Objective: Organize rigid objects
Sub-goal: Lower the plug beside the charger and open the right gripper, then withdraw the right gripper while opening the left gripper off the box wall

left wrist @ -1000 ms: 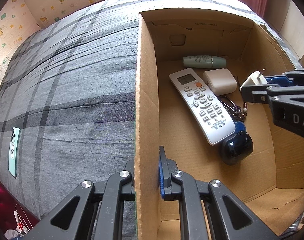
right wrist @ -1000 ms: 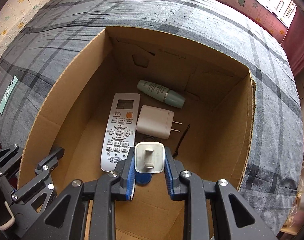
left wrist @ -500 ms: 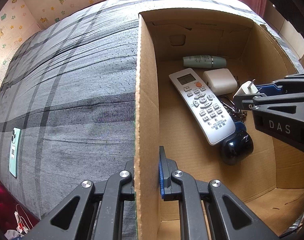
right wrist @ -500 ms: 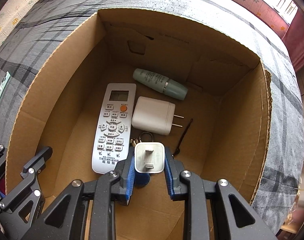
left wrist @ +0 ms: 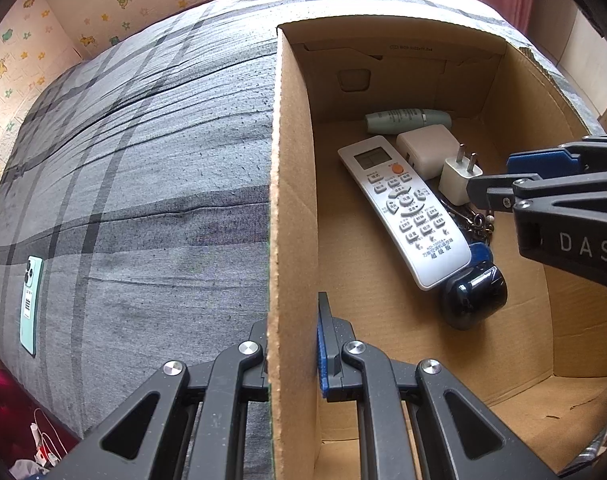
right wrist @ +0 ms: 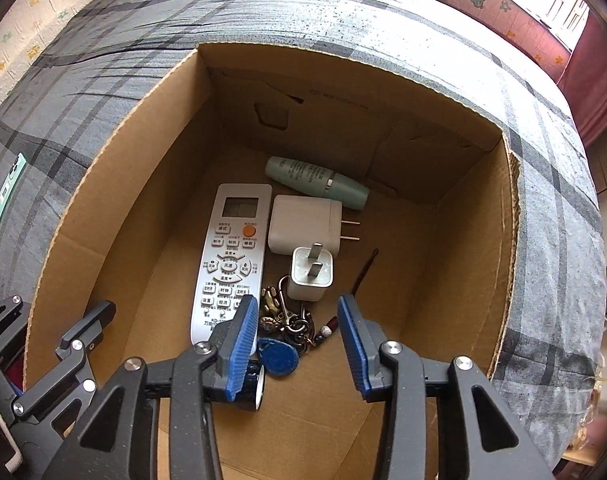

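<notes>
The right tool (right wrist: pixel 298 344) has just spread its jaws and let go of the small white plug (right wrist: pixel 310 274), which a moment ago sat pinched between its pads; it now rests inside the cardboard box (right wrist: pixel 115 184) on the keys (right wrist: pixel 287 320), at 5 o'clock of the remote (right wrist: pixel 233 256), touching the larger charger (right wrist: pixel 303 226). The left tool (left wrist: pixel 293 354) stays pressed on the box wall, steadying it. This item looks placed; a phone (left wrist: pixel 30 304) lies outside on the bed
</notes>
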`<act>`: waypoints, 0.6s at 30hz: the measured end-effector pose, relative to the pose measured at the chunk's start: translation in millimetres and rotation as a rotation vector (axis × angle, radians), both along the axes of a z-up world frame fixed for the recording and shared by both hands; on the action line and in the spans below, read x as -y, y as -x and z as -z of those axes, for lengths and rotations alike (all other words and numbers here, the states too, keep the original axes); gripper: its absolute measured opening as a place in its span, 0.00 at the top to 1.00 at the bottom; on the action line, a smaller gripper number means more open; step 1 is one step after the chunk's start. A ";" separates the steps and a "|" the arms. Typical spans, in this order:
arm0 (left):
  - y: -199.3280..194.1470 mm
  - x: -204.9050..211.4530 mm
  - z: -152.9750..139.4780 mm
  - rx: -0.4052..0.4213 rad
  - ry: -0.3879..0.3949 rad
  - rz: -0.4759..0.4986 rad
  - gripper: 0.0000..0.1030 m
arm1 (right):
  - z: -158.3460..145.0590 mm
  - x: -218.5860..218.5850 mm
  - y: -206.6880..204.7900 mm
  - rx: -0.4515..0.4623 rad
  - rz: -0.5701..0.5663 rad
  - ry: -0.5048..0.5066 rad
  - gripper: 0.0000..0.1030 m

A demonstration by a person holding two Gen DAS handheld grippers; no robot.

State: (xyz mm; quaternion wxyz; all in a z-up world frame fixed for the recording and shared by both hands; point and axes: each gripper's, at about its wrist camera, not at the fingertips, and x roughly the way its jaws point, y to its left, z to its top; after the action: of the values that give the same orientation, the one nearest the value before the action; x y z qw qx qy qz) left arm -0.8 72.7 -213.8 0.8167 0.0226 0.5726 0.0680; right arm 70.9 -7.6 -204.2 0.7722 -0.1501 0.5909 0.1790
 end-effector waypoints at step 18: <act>-0.1 1.4 -1.9 -0.001 -0.004 -0.002 0.88 | -56.7 26.8 19.8 0.098 0.061 -0.024 0.30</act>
State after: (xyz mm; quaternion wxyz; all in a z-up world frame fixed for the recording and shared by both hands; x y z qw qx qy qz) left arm -0.7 71.4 -211.9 0.8163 0.0238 0.5729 0.0700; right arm 51.1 -34.4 -147.5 0.8069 -0.1314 0.5547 0.1547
